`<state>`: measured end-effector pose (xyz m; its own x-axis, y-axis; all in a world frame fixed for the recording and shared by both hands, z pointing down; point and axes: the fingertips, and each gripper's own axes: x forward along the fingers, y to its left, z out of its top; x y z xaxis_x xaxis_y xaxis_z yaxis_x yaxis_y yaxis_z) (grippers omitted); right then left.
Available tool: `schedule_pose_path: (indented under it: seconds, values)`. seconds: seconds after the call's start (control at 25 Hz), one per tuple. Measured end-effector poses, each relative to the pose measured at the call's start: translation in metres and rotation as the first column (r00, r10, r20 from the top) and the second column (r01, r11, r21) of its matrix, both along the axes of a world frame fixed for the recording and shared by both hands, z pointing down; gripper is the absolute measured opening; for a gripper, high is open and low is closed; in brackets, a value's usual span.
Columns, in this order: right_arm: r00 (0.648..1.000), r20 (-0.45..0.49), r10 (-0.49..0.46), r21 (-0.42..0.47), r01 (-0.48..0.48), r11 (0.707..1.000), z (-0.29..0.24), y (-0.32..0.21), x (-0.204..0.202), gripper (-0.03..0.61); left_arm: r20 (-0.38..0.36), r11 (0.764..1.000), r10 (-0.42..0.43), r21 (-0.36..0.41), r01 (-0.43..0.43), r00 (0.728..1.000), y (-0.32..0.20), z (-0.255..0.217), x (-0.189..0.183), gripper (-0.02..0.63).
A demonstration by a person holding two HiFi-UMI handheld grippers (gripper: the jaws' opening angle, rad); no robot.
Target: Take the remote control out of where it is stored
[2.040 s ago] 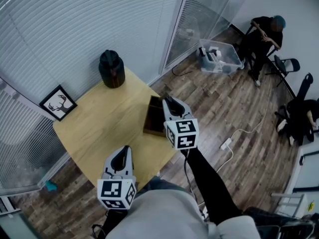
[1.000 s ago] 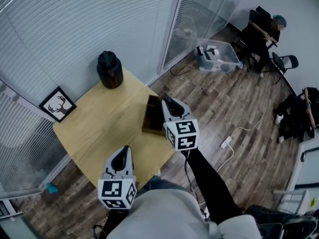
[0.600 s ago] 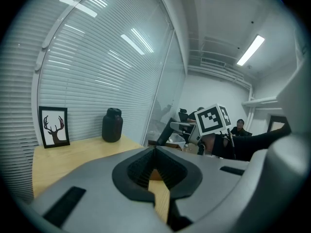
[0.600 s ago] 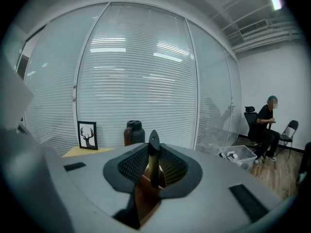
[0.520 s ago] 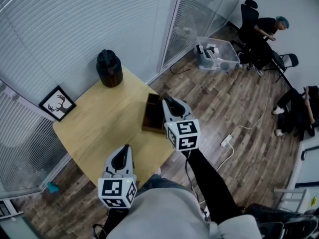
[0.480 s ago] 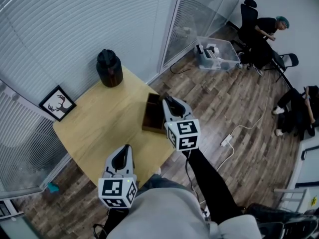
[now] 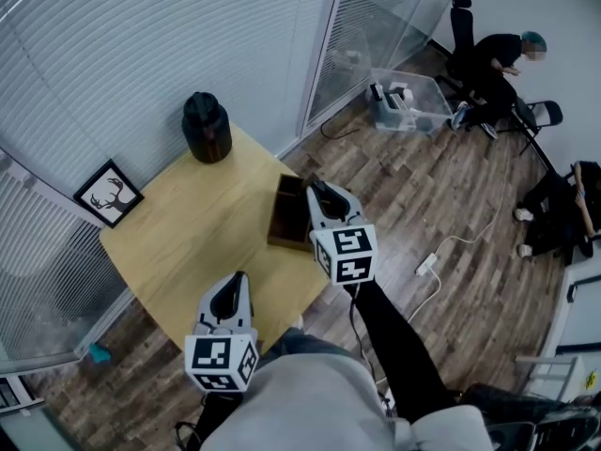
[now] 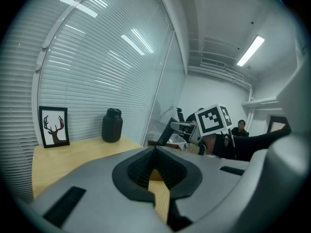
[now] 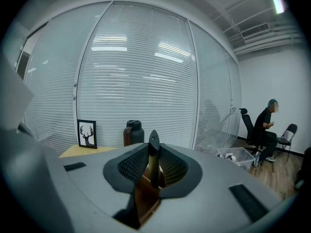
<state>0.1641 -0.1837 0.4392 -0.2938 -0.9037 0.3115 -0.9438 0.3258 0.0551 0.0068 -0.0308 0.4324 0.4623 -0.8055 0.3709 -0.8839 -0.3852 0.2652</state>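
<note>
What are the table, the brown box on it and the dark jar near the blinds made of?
The table: pale yellow wood or wood-look laminate, matte, with an even colour and faint grain. The box: probably dark stained wood, judging by its thick straight walls and brown tone. The jar: unclear, perhaps glazed ceramic or plastic; it is dark, smooth and slightly shiny, with a black lid.

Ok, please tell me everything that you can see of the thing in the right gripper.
It looks like the remote control: a slim, dark, matte body seen edge-on, standing upright. The right gripper clamps it from both sides with ribbed pads, and its rounded end sticks out past them. The brown wooden box lies below it. Its buttons do not show.
</note>
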Motion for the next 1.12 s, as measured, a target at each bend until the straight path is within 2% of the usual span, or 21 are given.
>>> schedule_pose_path:
  seconds: [1.12]
  values:
    - [1.0,-0.009,0.006,0.016,-0.006,1.0,-0.0066,0.0028,0.0058,0.072,0.003,1.0,0.008,0.008,-0.008,1.0,0.0028,-0.0021,0.0051,0.009]
